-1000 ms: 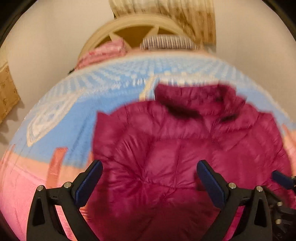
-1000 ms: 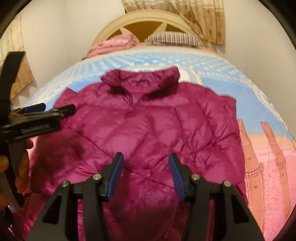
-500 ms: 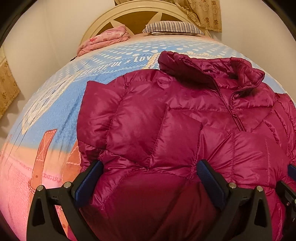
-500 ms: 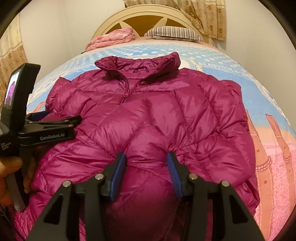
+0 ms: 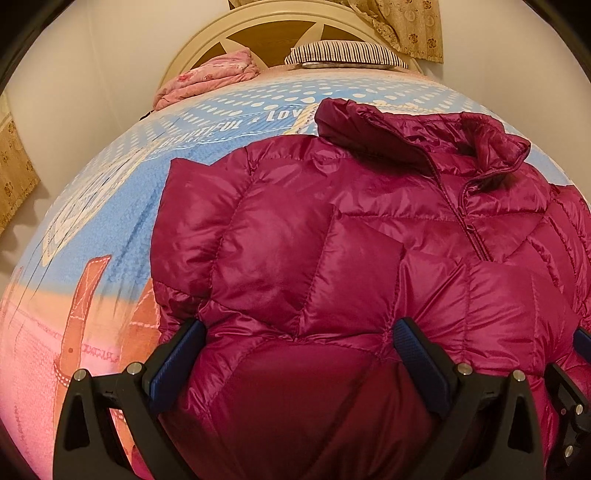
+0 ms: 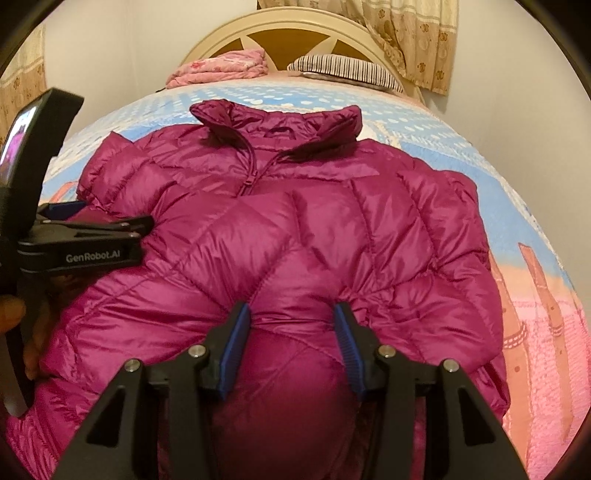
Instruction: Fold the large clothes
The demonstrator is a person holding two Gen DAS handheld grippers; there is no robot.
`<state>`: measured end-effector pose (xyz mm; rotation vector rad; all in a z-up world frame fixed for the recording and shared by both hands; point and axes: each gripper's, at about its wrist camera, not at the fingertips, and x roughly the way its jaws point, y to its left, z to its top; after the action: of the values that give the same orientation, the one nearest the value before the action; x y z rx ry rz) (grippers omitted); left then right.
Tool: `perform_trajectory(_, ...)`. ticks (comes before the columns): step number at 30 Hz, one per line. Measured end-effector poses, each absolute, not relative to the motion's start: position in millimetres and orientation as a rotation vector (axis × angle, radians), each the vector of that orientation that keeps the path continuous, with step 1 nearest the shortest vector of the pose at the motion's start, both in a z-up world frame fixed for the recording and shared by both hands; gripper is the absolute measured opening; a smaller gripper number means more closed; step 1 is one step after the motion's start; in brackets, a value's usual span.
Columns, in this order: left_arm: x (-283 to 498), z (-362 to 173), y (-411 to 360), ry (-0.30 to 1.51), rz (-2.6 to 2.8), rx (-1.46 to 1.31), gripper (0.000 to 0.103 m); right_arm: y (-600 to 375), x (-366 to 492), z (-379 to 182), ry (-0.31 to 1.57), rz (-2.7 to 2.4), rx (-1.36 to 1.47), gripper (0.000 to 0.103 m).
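Observation:
A magenta puffer jacket (image 5: 332,240) lies front up on the bed, collar toward the headboard, sleeves folded in over the body; it fills the right wrist view (image 6: 295,229) too. My left gripper (image 5: 295,347) is wide open with its jaws down on the jacket's lower left part. My right gripper (image 6: 291,325) is partly open, its jaws pressed into a puffed fold at the jacket's lower middle. The left gripper's body also shows at the left edge of the right wrist view (image 6: 88,240).
The bed cover (image 5: 110,192) is blue with white dots and pink-orange below. A pink folded quilt (image 5: 210,77) and a striped pillow (image 5: 343,55) lie by the cream headboard (image 5: 258,29). Curtains hang at the upper right, walls on both sides.
Both grippers have come down and forward onto the jacket, which now looks larger and closer. The jaw openings look the same.

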<state>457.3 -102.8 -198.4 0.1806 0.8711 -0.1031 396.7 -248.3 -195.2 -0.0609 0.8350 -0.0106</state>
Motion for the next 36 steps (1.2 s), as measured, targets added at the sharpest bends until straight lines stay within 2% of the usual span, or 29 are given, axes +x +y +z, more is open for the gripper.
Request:
perform_trajectory(21, 459.2, -192.9, -102.8, 0.89, -0.115, 0.194, 0.102, -249.5, 397.9, -193.6, 0.849, 0.001, -0.061, 0.052)
perform_trajectory(23, 455.9, -180.9, -100.0, 0.871, -0.101, 0.232, 0.102, -255.1, 398.7, -187.7, 0.872, 0.043, -0.05, 0.056)
perform_trajectory(25, 451.8, -160.0, -93.1, 0.829, -0.102, 0.225, 0.102, -258.7, 397.4, -174.6, 0.879, 0.096, -0.056, 0.075)
perform_trajectory(28, 456.9, -123.6, -83.6, 0.775, -0.153, 0.172, 0.102, -267.8, 396.9, -144.4, 0.801, 0.114, -0.078, 0.087)
perform_trajectory(31, 487.9, -100.4, -90.0, 0.773, -0.173, 0.16, 0.102, -287.1, 423.3, -123.2, 0.788, 0.118, -0.032, 0.089)
perform_trajectory(36, 551.4, -100.4, -112.3, 0.816, -0.161, 0.173, 0.102, -323.2, 492.9, -106.5, 0.797, 0.075, 0.051, 0.089)
